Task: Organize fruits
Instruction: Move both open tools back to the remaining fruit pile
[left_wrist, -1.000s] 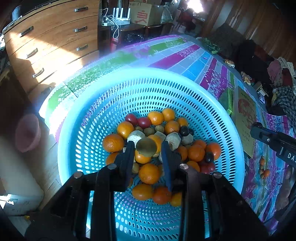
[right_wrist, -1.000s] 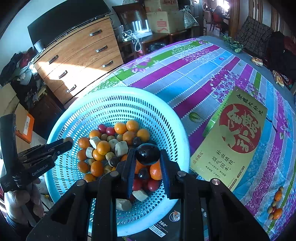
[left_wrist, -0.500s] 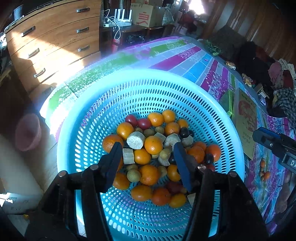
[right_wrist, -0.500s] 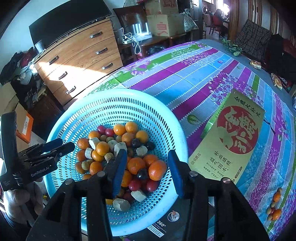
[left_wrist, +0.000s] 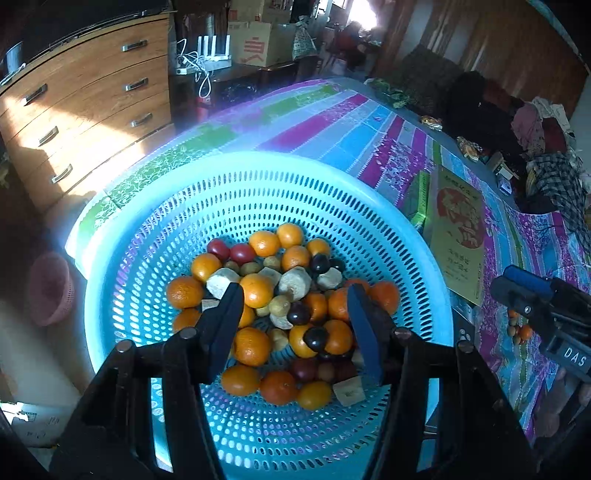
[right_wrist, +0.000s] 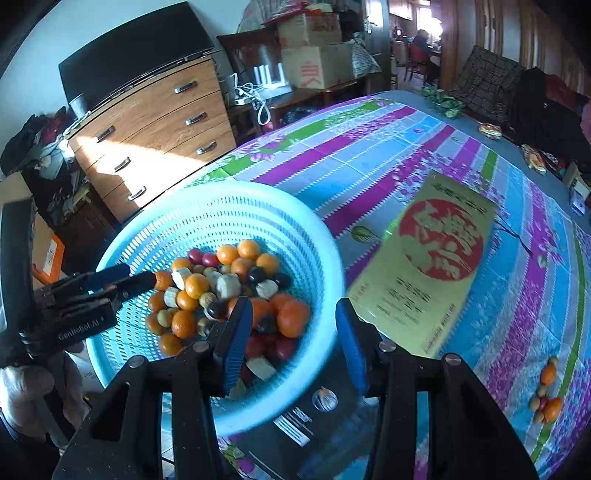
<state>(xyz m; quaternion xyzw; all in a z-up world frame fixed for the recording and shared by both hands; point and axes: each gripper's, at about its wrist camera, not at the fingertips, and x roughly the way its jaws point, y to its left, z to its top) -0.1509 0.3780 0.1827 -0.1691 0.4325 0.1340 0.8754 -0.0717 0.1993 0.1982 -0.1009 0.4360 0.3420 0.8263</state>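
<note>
A light blue perforated basket (left_wrist: 258, 192) (right_wrist: 303, 236) stands on the striped tablecloth and holds a heap of oranges (left_wrist: 255, 290), dark plums, red fruits and pale cut chunks. My left gripper (left_wrist: 293, 295) is open and empty, hovering over the heap. My right gripper (right_wrist: 291, 314) is open and empty, above the basket's near right rim. A few small fruits (right_wrist: 546, 398) lie loose on the cloth at the right, also in the left wrist view (left_wrist: 519, 330). Each gripper shows in the other's view, the right one (left_wrist: 532, 299) and the left one (right_wrist: 110, 284).
A yellow and red flat box (right_wrist: 428, 258) lies on the cloth right of the basket. A wooden chest of drawers (right_wrist: 155, 125) stands behind the table's far left edge. A pink basket (left_wrist: 50, 288) sits on the floor at the left.
Both grippers opened and let their fruits drop into the basket: the left a greenish round fruit, the right a dark plum. The right gripper has shifted to the right, over the rim.
</note>
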